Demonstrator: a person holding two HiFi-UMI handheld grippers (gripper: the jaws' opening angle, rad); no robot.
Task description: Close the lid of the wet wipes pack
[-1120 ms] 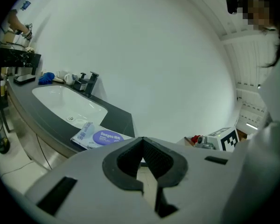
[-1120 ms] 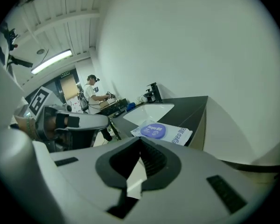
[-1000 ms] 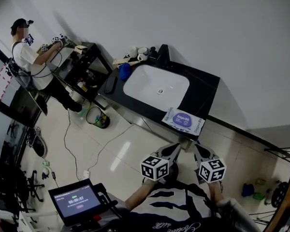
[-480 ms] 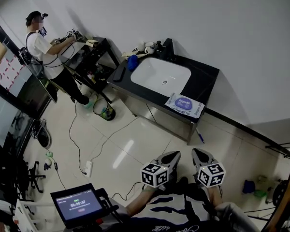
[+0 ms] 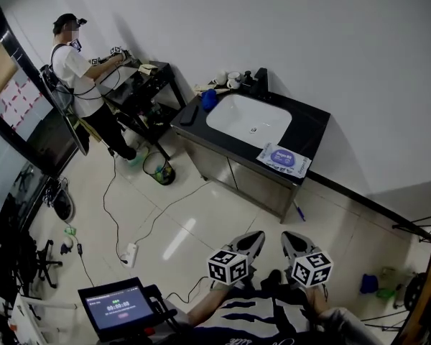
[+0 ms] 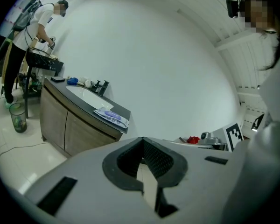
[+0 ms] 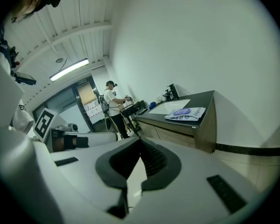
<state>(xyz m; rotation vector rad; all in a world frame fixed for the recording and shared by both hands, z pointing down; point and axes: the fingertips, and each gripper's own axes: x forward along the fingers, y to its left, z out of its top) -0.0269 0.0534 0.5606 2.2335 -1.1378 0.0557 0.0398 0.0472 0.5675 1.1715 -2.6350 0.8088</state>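
Left jaws: my left gripper (image 6: 142,146) has its jaws pressed together at the tips with nothing between them. It hangs close to my body, above the floor (image 5: 201,214).
Right jaws: my right gripper (image 7: 140,146) is the same, tips meeting and empty, just beside the left one in the head view.
Wet wipes pack: the wet wipes pack (image 5: 284,159) lies flat on the dark surface (image 5: 312,124), at its front corner, to the right of the white sink (image 5: 248,119) and well apart from both grippers.
Lid: I take the lid (image 7: 182,111) to be the purple patch on top of the pack. It is too small to tell whether it stands open or lies flat.
Step in hand: I judge the approach not yet begun, as neither gripper is near the pack.
Next move: walk up to the surface and bring one gripper over the pack. Press the flap down with closed tips, and steady the pack with the other gripper if it slides.
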